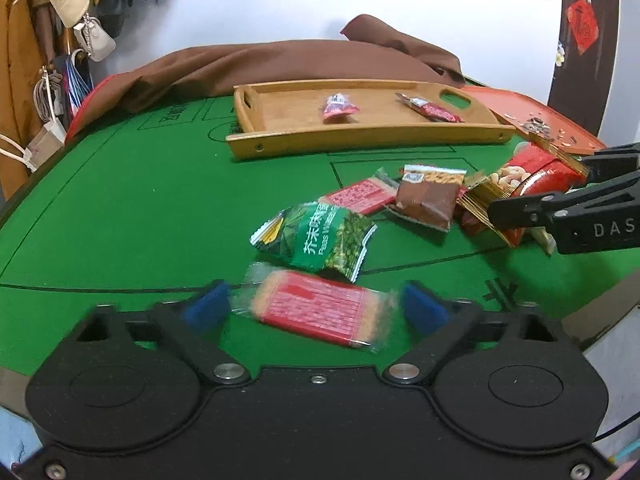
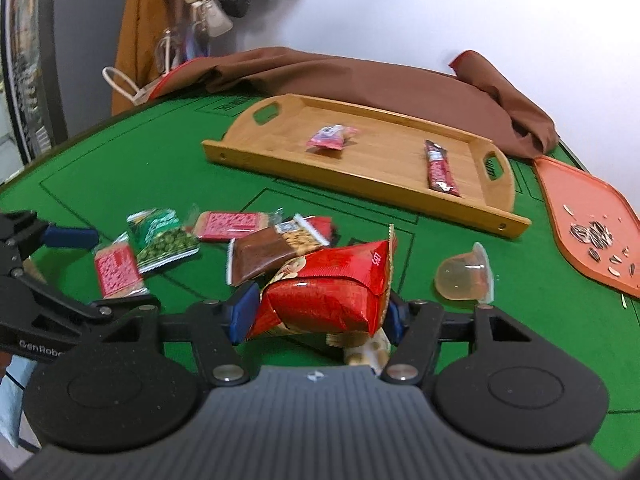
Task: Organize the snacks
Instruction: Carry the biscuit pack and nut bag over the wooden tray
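The red nut bag (image 2: 332, 292) is clamped in the right gripper (image 2: 316, 312) near the table's (image 1: 120, 208) front edge. The left gripper (image 1: 316, 306) straddles a red wafer pack (image 1: 316, 308), blue pads (image 1: 208, 306) not quite touching it. The wooden tray (image 2: 400, 192) (two small red snacks inside) sits toward the far edge.

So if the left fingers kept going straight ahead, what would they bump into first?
Probably the red wafer pack, which lies on the green table right between the left fingers. Just past it sits the green pea bag.
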{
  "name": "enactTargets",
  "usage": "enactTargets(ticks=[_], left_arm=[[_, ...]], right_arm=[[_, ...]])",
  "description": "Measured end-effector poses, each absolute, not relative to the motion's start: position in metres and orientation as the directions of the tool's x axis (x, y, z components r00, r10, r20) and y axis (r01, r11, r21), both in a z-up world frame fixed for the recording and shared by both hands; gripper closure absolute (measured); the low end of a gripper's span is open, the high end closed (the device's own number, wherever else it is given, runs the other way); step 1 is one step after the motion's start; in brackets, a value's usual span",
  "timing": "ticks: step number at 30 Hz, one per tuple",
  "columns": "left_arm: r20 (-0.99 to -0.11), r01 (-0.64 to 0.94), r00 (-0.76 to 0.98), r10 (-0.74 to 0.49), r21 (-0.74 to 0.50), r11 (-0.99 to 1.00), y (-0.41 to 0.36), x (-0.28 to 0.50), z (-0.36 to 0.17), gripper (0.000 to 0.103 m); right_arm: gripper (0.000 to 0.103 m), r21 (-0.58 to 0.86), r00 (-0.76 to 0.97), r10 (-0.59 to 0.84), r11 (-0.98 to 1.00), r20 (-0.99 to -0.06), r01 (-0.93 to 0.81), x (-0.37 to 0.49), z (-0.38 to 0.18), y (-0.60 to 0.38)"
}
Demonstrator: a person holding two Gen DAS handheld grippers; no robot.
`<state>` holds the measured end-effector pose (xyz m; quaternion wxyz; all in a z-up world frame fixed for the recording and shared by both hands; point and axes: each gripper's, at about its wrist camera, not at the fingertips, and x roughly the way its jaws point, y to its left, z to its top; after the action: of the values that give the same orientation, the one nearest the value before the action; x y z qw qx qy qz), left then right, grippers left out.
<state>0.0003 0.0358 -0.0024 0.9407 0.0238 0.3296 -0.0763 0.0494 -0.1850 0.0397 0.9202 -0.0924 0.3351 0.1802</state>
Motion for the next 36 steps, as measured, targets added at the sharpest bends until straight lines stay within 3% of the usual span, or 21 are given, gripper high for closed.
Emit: enactTargets(ticks=[6,17,29,36], left_arm=[[-0.642,0.177,0.755,-0.132,0.006,0.984,0.029,-0.005,0.005,0.035],[-0.566,0.199,0.809,-0.158,0.011,0.98,0.023,0.003,0.041,0.036],[-0.532,0.187,0.822,-0.203,-0.084,0.979,0.028,0.084,0.075,0.036],[-0.571,0.143,0.803,-0.172,-0.097,0.985,0.022,0.147,0.076,0.036]], right_arm=[[0.038,-0.028,0.729,0.266,0.931,-0.631,-0.364,0.051,0.048,-0.195],[0.038,0.025,0.749,0.274,0.945,-0.604,-0.326,0.064,0.063,-0.212],[0.038,0.122,0.757,0.264,0.963,-0.598,-0.24,0.121,0.081,-0.243],[0.038,0.194,0.72,0.269,0.963,-0.64,-0.187,0.17,0.078,-0.257]])
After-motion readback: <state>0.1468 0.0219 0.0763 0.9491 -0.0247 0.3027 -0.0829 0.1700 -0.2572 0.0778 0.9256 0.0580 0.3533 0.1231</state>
